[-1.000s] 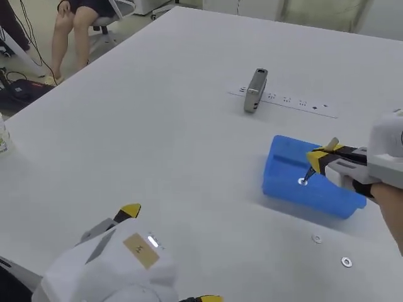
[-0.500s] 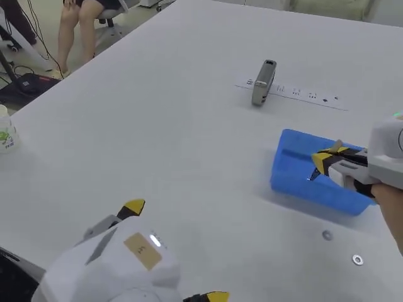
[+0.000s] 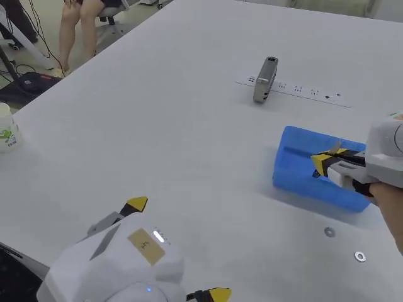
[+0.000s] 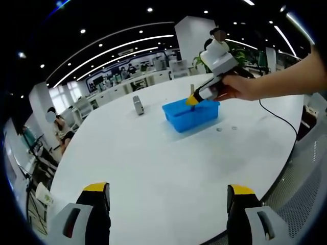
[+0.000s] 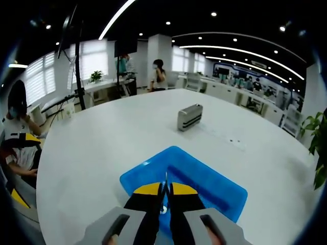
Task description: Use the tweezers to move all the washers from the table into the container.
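My right gripper (image 3: 322, 163) is shut on thin tweezers (image 3: 315, 173) and hovers over the blue container (image 3: 296, 184). In the right gripper view the yellow-tipped jaws (image 5: 164, 190) pinch the tweezers (image 5: 165, 179), whose tip points down into the container (image 5: 209, 181); I cannot tell whether a washer is in the tip. Two washers (image 3: 329, 232) (image 3: 359, 256) lie on the table in front of the container. My left gripper (image 3: 176, 249) stands open and empty at the near left. Its own view shows the gripper (image 4: 168, 189), the container (image 4: 186, 121) and the right gripper (image 4: 196, 98) far ahead.
A grey metal block (image 3: 264, 80) stands behind the container, on a white marked strip (image 3: 302, 93). A cup (image 3: 5, 133) sits at the table's left edge. A person (image 3: 79, 19) sits beyond the far left corner. The white table (image 3: 157, 126) is bare between my grippers.
The tweezers' tip moved slightly further over the container. The washer seen at the tip a second ago no longer shows in the head view. The left gripper stayed put.
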Available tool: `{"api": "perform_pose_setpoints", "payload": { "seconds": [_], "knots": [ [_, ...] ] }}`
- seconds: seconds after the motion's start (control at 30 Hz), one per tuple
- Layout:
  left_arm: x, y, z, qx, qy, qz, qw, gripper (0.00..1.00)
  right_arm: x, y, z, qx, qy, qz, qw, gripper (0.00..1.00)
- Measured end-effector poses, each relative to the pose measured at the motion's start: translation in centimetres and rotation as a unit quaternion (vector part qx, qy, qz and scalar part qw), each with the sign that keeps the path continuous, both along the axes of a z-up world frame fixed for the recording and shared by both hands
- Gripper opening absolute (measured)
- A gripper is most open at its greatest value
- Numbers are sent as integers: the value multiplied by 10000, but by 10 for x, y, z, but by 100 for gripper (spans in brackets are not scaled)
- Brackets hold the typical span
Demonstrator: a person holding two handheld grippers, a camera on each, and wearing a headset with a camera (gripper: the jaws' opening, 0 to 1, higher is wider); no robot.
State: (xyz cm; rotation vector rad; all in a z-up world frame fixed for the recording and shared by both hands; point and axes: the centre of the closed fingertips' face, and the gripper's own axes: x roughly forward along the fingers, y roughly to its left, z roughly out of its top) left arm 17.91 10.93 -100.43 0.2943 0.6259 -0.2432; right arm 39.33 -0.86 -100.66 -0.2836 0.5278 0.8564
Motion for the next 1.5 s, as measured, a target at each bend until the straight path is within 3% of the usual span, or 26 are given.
{"api": "perform_pose_setpoints", "payload": {
  "seconds": [0.23,0.57,0.8,0.97,1.5],
  "knots": [
    [0,0,0,21,-13,-15,10000,97,-2,-2,12,18,-76,-26,10000,2],
    [1,-1,2,24,-62,-42,10000,97,-14,-10,55,255,-424,100,9987,2],
    [1,0,2,18,-84,-18,10000,98,-29,-18,63,362,-465,158,9981,2],
    [1,-1,1,31,-59,-42,10000,98,-44,-24,59,396,-382,176,9983,2],
    [0,-2,-1,60,-12,-83,9999,98,-69,-47,12,143,153,-15,9998,2]
  ]
}}
